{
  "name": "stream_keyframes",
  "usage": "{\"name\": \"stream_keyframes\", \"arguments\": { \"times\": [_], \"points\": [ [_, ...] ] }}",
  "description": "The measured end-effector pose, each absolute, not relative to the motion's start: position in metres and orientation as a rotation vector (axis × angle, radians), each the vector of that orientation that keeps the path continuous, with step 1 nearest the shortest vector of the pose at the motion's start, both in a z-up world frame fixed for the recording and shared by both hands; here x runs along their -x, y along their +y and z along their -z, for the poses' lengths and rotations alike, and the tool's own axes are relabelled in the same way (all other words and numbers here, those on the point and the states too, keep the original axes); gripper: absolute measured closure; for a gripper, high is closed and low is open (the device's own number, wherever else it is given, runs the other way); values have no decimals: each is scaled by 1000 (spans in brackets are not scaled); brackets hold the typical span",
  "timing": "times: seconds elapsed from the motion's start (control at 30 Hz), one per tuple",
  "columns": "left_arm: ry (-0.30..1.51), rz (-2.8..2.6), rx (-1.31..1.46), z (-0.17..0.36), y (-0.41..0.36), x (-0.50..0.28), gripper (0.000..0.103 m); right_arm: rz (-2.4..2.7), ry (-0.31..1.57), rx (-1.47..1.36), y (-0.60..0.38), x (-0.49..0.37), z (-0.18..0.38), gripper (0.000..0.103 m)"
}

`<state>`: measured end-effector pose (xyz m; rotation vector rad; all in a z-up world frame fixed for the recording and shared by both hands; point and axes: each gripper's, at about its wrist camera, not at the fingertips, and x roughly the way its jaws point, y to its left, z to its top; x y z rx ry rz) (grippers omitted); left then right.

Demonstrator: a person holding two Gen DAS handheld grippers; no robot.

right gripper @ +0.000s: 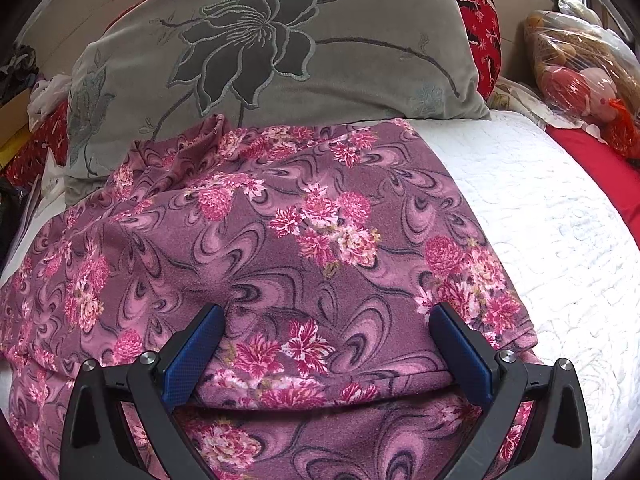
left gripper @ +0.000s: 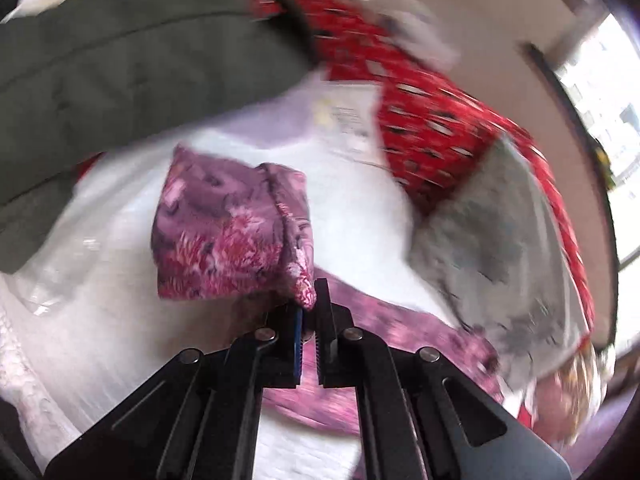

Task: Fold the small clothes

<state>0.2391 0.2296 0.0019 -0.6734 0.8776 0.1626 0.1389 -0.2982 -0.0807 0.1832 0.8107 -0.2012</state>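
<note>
A purple garment with pink flowers (right gripper: 288, 248) lies spread on the white quilted bedcover (right gripper: 552, 216). My left gripper (left gripper: 310, 304) is shut on one corner of this floral garment (left gripper: 232, 236) and holds it lifted above the bed, the cloth hanging forward from the jaws. The view is motion-blurred. My right gripper (right gripper: 328, 312) is open and empty, its blue-padded fingers (right gripper: 460, 344) wide apart over a folded edge of the garment near me.
A grey pillow with an embroidered flower (right gripper: 272, 48) lies just behind the garment. Red patterned cushions (right gripper: 480, 20) and a plastic-wrapped doll (right gripper: 576, 76) sit at the back right. A dark green cloth (left gripper: 120, 68) lies at the left in the left wrist view.
</note>
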Motion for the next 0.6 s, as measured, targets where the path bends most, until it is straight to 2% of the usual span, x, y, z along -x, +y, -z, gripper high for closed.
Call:
{"name": "stream_keyframes", "arguments": {
  "times": [0.23, 0.6],
  "points": [
    [900, -13, 587, -26, 142, -252, 100, 188, 800, -204, -301, -137, 81, 0],
    [1006, 134, 502, -9, 7, -263, 100, 153, 767, -260, -308, -135, 79, 0]
  ]
}}
